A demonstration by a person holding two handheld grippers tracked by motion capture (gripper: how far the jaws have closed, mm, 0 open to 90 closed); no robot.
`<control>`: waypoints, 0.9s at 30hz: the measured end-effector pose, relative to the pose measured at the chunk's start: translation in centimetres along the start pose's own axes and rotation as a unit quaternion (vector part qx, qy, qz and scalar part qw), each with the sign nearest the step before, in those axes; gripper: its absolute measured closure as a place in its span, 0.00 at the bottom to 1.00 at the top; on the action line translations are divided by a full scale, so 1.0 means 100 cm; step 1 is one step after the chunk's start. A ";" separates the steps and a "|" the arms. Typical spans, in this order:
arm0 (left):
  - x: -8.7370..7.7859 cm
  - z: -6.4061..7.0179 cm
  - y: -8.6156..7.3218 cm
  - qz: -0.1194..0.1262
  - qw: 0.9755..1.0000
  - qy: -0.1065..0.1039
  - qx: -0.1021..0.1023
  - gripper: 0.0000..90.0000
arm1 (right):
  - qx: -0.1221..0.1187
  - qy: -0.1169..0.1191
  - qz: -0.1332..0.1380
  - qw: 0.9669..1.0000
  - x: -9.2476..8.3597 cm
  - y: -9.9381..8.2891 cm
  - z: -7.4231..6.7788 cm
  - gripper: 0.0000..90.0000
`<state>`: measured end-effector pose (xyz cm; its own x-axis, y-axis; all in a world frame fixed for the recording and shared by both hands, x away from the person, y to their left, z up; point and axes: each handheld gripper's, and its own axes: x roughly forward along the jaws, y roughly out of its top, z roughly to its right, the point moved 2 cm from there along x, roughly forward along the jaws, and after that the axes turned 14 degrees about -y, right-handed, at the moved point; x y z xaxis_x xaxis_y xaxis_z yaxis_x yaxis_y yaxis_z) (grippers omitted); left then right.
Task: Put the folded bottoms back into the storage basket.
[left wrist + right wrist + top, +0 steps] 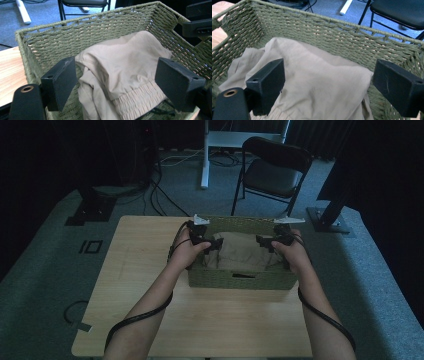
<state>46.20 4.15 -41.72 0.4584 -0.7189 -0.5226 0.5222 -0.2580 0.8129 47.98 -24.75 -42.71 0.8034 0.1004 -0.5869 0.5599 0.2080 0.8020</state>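
1. Two grippers hang over the woven basket (240,279): we hold the left gripper (214,244) above its left end and the right gripper (262,241) above its right end, with both tips turned inward toward the middle.
2. In the left gripper view, our left gripper (115,85) stands with its jaws spread wide; nothing is pinched between the pads, and the cloth lies below and behind them inside the basket (105,27).
3. In the right gripper view, our right gripper (329,86) is likewise released, its two black jaws well apart with the cloth below them, unclasped.
4. The beige garment (240,252) lies crumpled inside the basket, covering most of its floor.
5. From the left gripper view, the garment (125,65) shows a gathered elastic band (140,98) at the near side of the basket, between the jaws.
6. From the right gripper view, the garment (317,82) reaches nearly to the far woven wall of the basket (332,32), with one fold trailing toward the left wall.
7. The basket sits on the wooden table (145,270), at its far right part.
8. Beyond the basket, off the table, a black folding chair (272,170) stands on the grey carpet.
9. Our forearms come in from the near edge, each with a black cable (135,320) running back from the basket.
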 end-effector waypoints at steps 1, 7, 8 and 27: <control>-0.002 0.000 -0.001 -0.001 1.000 -0.001 -0.002 0.21 | 0.002 -0.001 0.001 1.000 -0.001 -0.001 0.000 0.12; -0.013 0.005 -0.004 0.006 1.000 0.001 -0.003 0.21 | 0.002 0.003 0.011 1.000 -0.013 -0.006 0.001 0.12; -0.015 0.005 -0.004 0.006 1.000 0.001 -0.001 0.21 | 0.002 0.002 0.011 1.000 -0.015 -0.006 0.000 0.12; -0.033 0.027 -0.032 0.003 1.000 -0.015 0.011 0.21 | 0.005 -0.004 0.051 0.999 -0.060 -0.030 -0.001 0.12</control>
<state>41.08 5.62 -41.87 0.4401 -0.7394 -0.5094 0.5034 -0.2666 0.8219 41.49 -25.89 -41.58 0.8581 0.1138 -0.5007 0.4765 0.1870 0.8591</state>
